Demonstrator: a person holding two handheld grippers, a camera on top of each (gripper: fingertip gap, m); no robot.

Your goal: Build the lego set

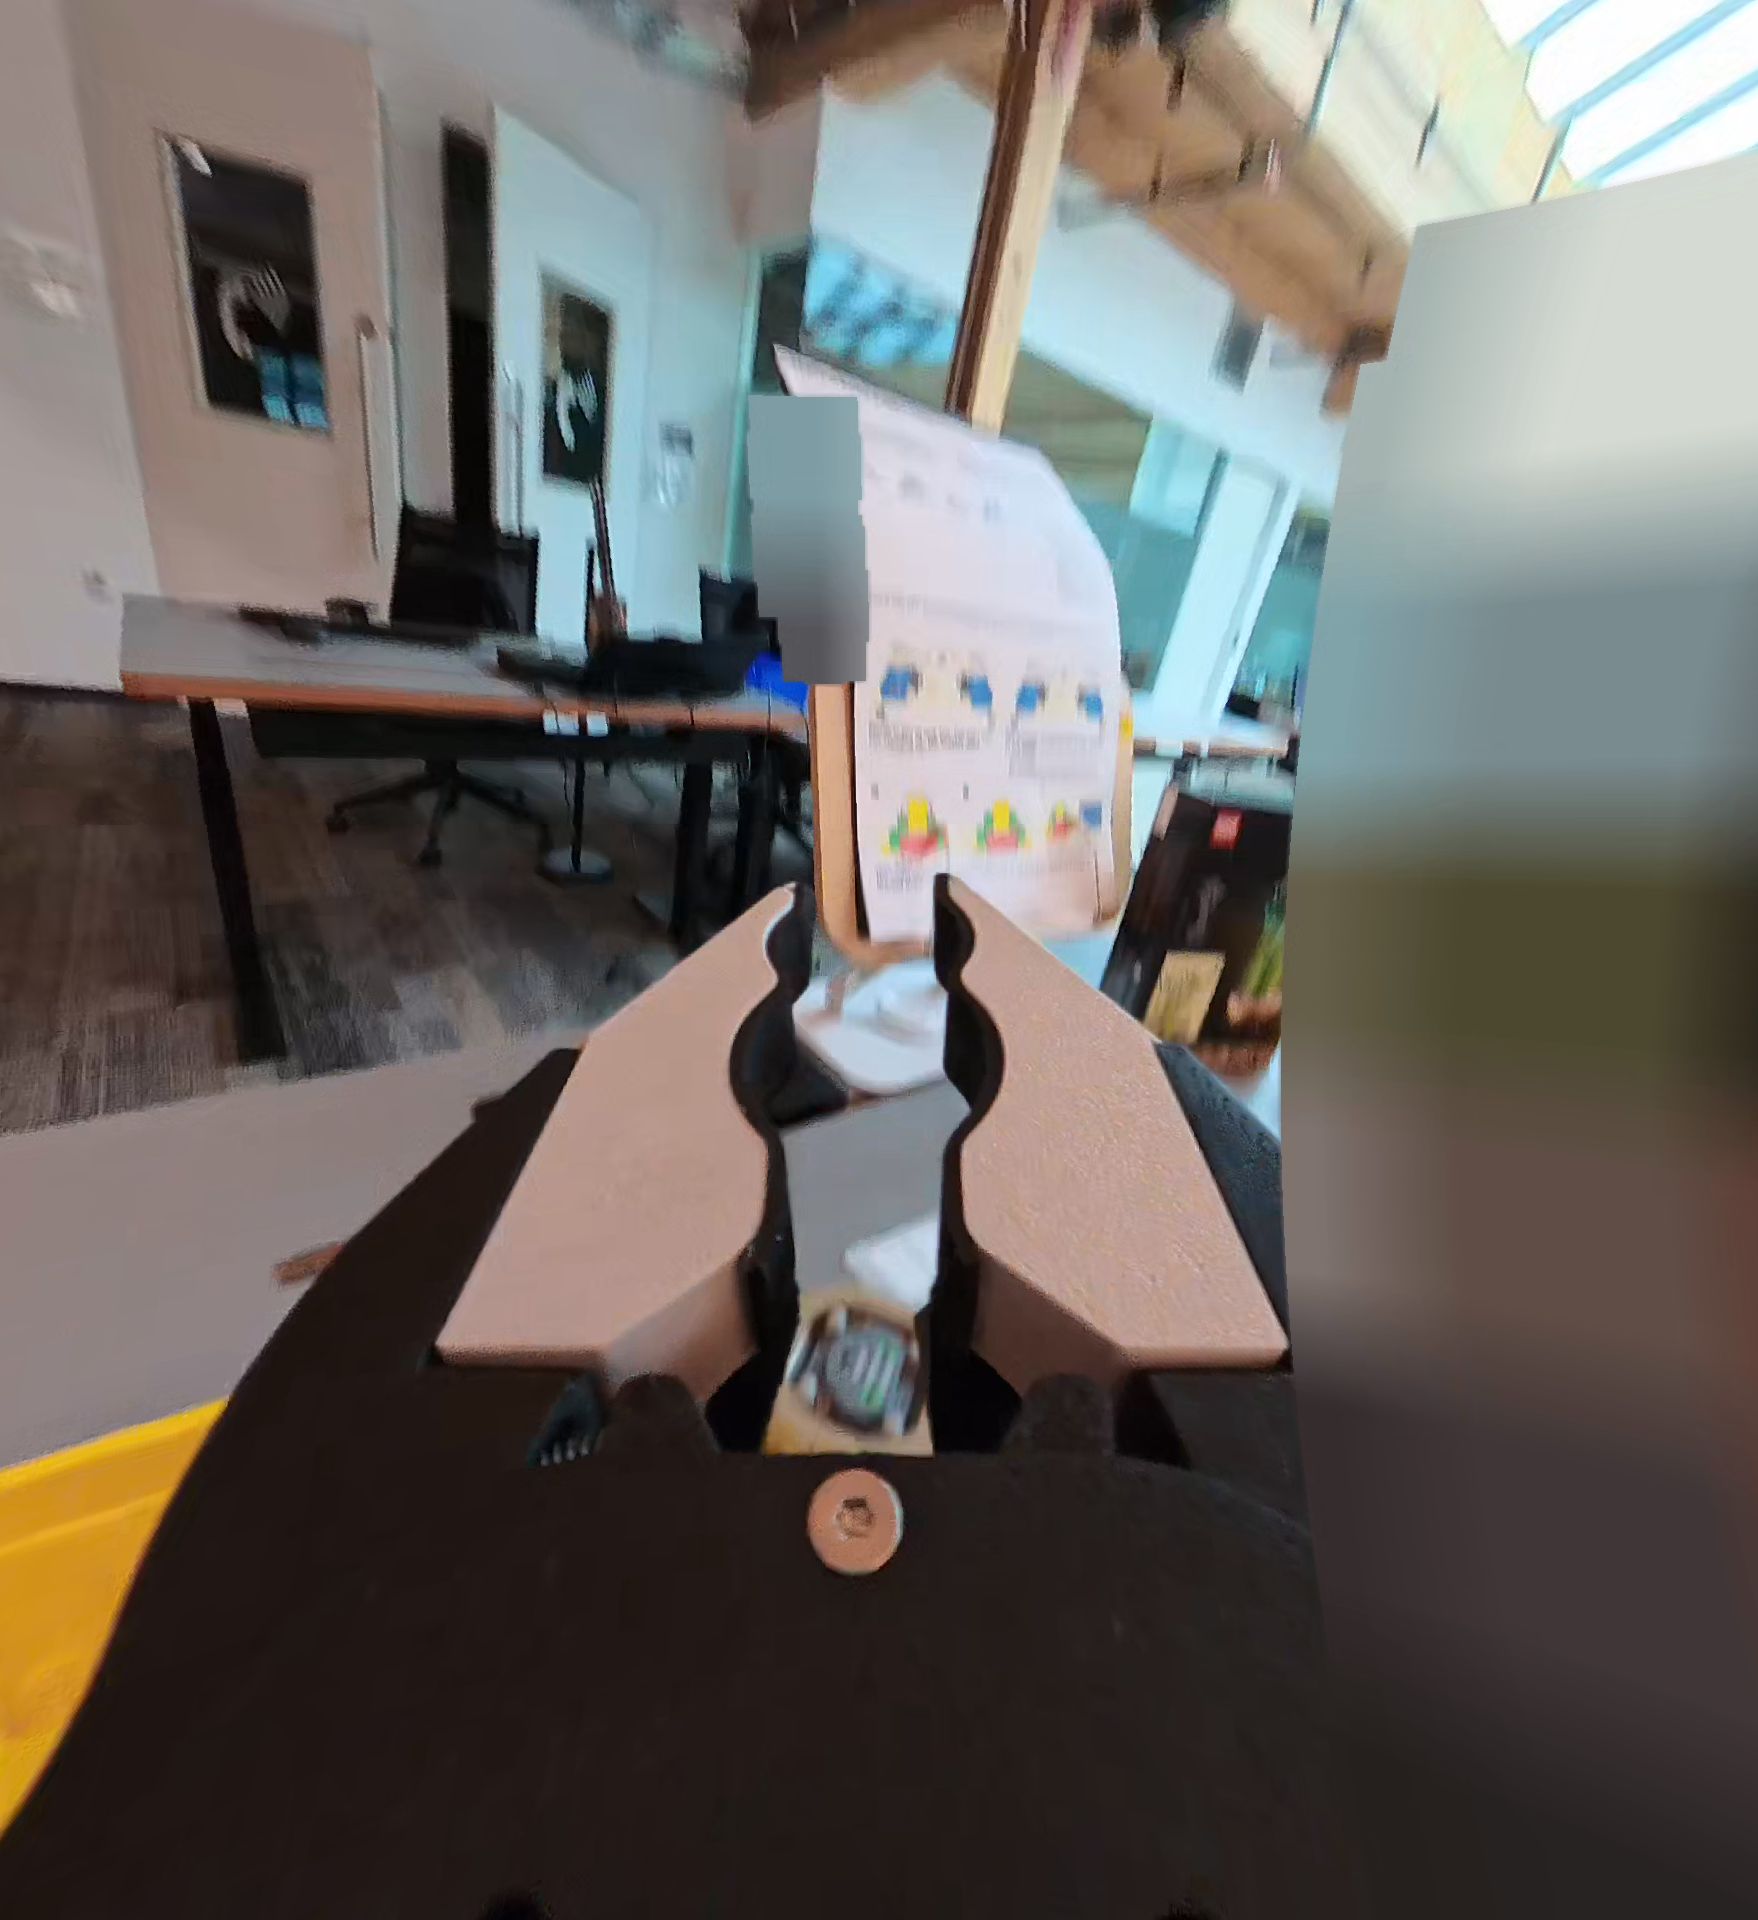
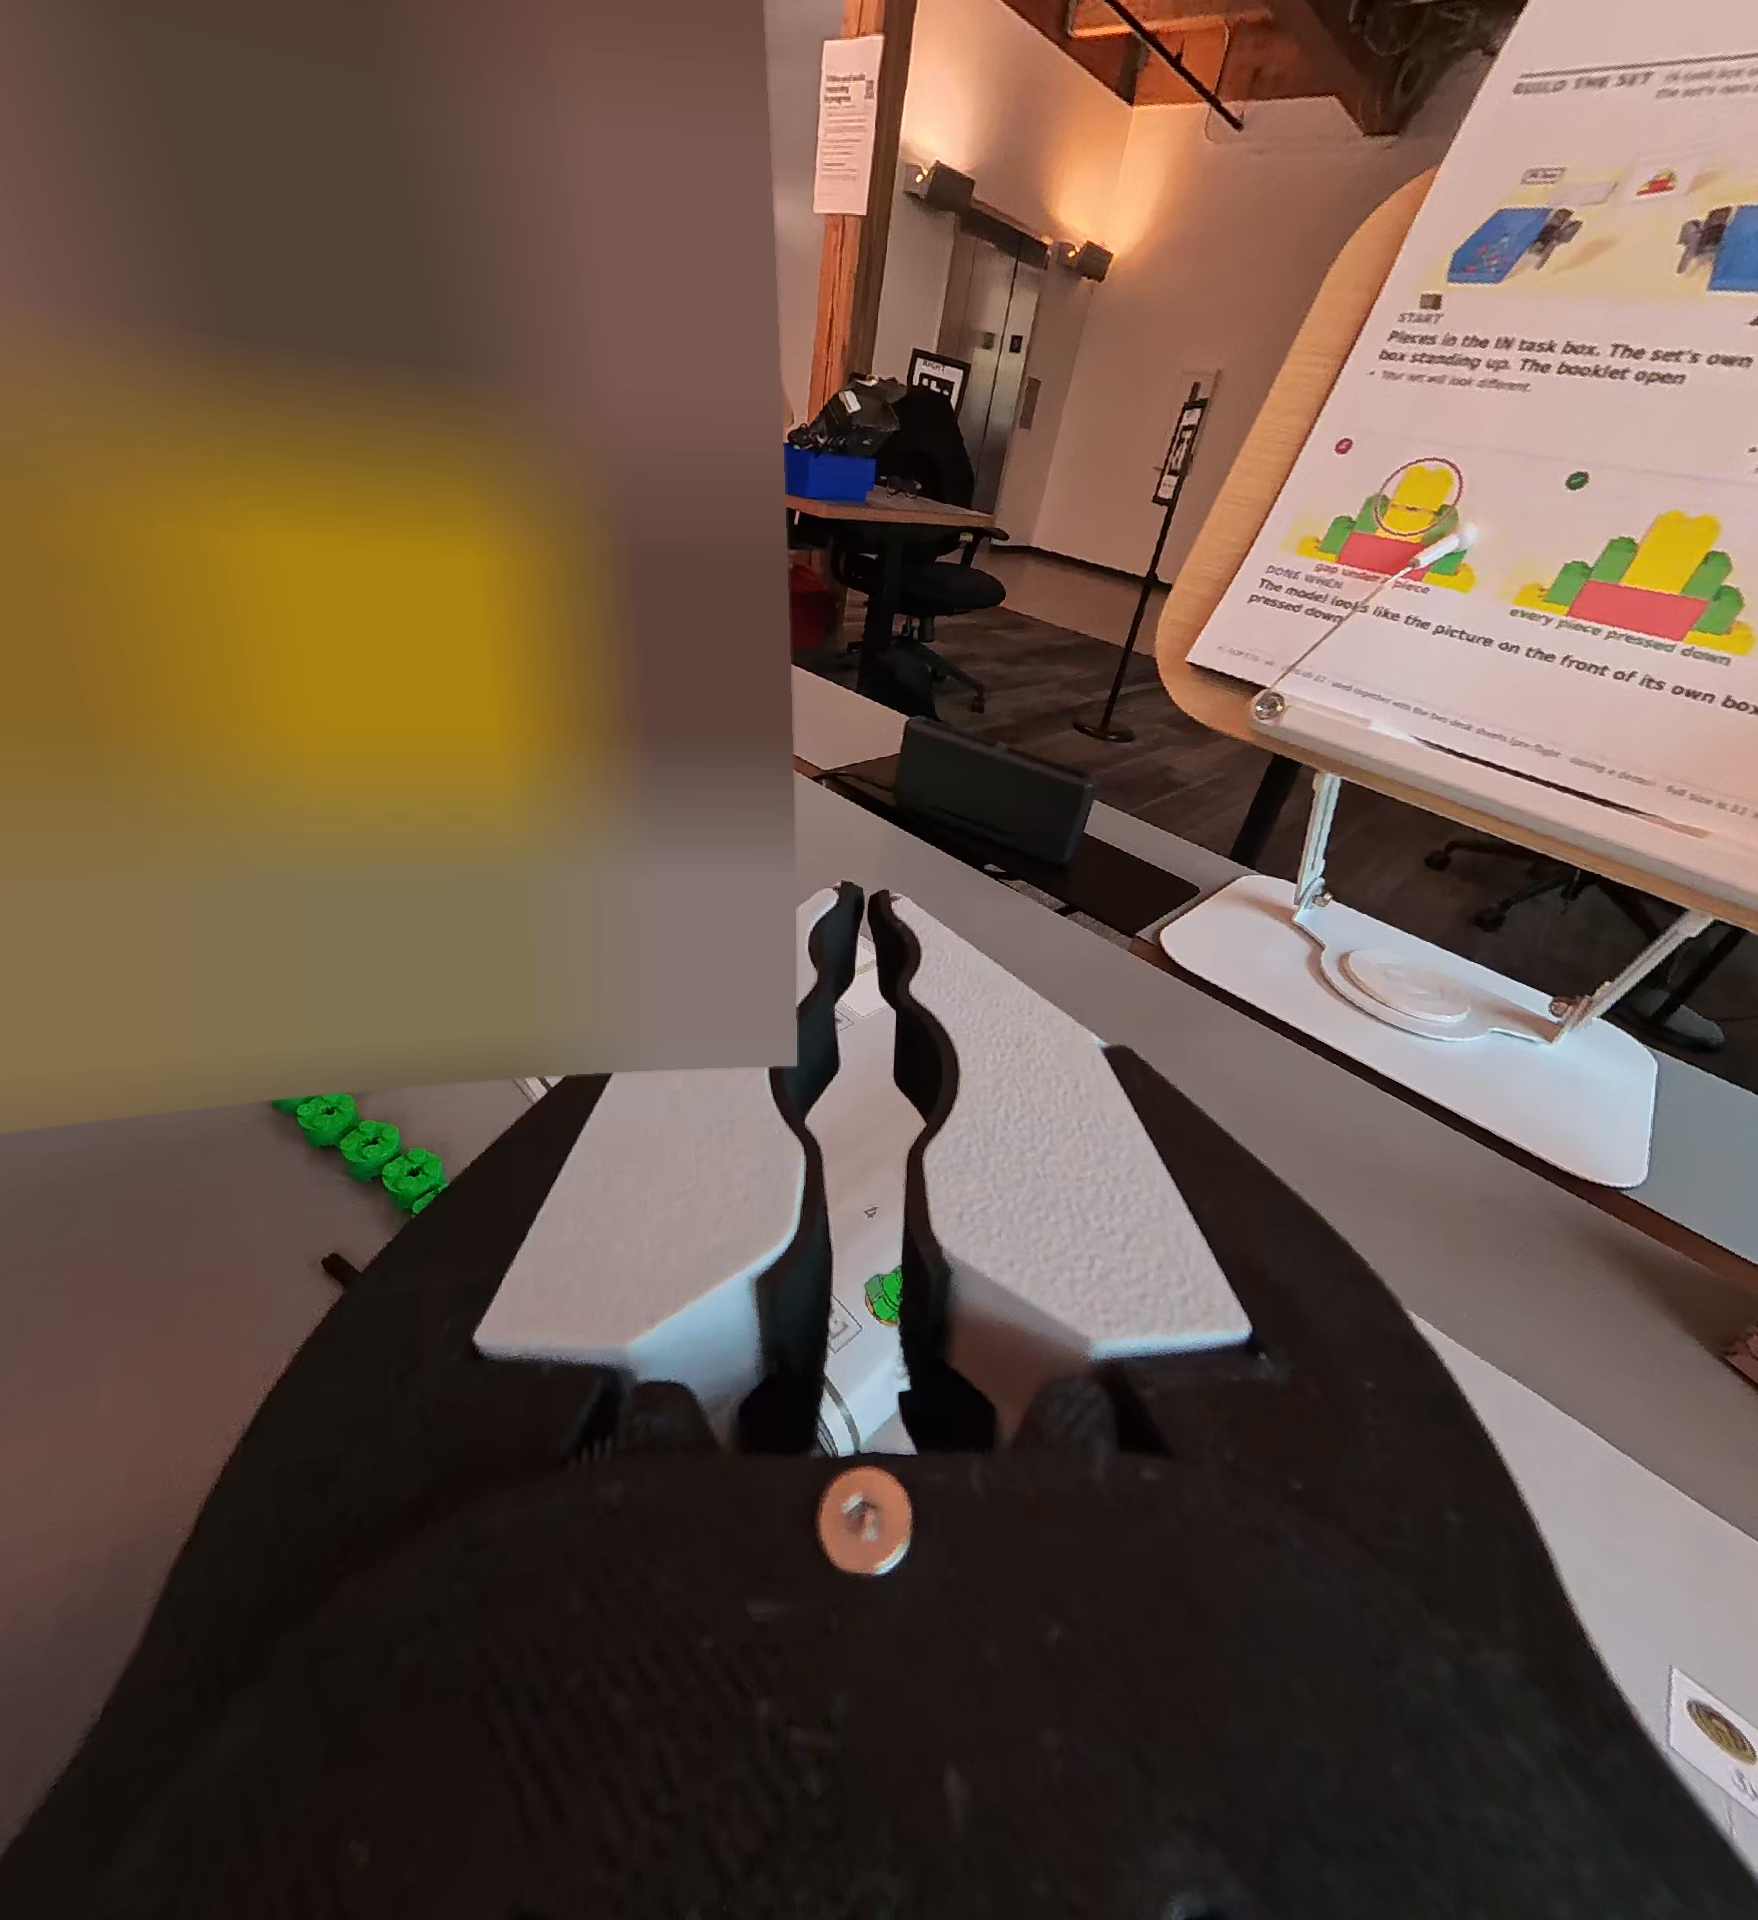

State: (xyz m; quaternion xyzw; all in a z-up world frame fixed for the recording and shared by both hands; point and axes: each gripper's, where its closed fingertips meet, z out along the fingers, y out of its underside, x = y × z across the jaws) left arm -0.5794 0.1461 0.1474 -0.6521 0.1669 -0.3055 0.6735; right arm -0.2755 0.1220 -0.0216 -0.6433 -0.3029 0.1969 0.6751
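In the left wrist view my left gripper (image 1: 871, 891), with tan fingers, is open and empty, held above the grey table (image 1: 179, 1247). A round printed thing (image 1: 854, 1371) shows blurred below, between the fingers. In the right wrist view my right gripper (image 2: 864, 896), with white fingers, is shut with its tips almost touching and holds nothing. It hovers over a white open booklet (image 2: 870, 1216) lying on the table. A green Lego piece (image 2: 366, 1143) with a row of studs lies on the table left of the right gripper.
An instruction sheet on a wooden board (image 2: 1581, 416) stands on a white base (image 2: 1426, 1049) at the table's far side; it also shows in the left wrist view (image 1: 989, 675). A yellow bin (image 1: 23, 1579) is at lower left. A black case (image 2: 994, 790) lies beyond the table.
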